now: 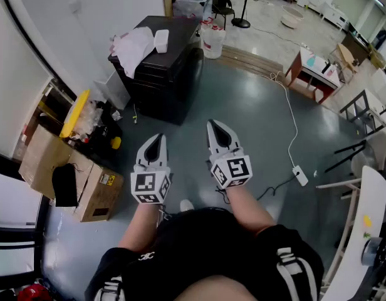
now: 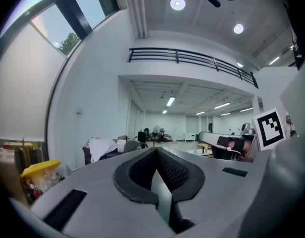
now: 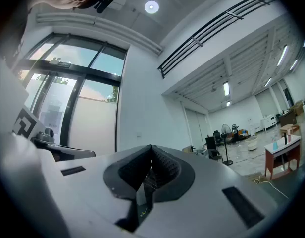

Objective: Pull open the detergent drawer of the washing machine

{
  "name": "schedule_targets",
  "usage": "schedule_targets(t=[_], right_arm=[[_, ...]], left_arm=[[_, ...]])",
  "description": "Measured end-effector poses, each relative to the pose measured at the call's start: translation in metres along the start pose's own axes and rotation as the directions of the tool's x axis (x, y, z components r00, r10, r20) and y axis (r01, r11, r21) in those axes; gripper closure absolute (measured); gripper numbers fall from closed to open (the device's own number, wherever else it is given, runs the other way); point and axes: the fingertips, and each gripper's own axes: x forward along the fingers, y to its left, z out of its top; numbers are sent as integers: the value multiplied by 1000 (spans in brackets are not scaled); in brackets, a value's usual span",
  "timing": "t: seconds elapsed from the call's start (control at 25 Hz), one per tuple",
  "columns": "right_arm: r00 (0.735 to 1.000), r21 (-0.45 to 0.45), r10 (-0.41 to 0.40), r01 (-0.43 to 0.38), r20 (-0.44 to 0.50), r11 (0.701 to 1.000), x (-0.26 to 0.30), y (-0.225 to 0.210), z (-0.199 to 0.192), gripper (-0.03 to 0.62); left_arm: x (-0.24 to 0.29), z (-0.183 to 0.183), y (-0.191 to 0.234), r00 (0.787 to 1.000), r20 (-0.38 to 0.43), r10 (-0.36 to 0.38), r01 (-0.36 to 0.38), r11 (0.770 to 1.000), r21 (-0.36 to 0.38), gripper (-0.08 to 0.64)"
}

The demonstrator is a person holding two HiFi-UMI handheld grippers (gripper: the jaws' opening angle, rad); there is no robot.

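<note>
No washing machine or detergent drawer can be made out for certain in any view. In the head view both grippers are held side by side in front of the person, over the grey floor. My left gripper (image 1: 156,138) has its jaws together with nothing between them. My right gripper (image 1: 216,125) is likewise shut and empty. In the left gripper view the left gripper (image 2: 156,150) points level into a large hall. In the right gripper view the right gripper (image 3: 151,148) points slightly upward toward a white wall and tall windows.
A black cabinet (image 1: 161,61) with a white cloth (image 1: 133,47) on top stands ahead. Cardboard boxes (image 1: 61,168) sit at the left beside a white panel with dark bands (image 1: 11,218). A white cable and power strip (image 1: 299,175) lie on the floor at the right, near a small table (image 1: 312,71).
</note>
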Motion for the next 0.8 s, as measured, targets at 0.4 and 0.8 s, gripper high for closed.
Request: schedule_targets(t=[0.4,0.8], right_arm=[[999,-37,-40,40,2,998,18,2,0,589],[998,1,-68,68,12,998,17,11,-5,589]], left_arm=[[11,4,18,1000,22,-20,20,1000,10,558],[14,-2,26,997,9,-71,71,997,21,558]])
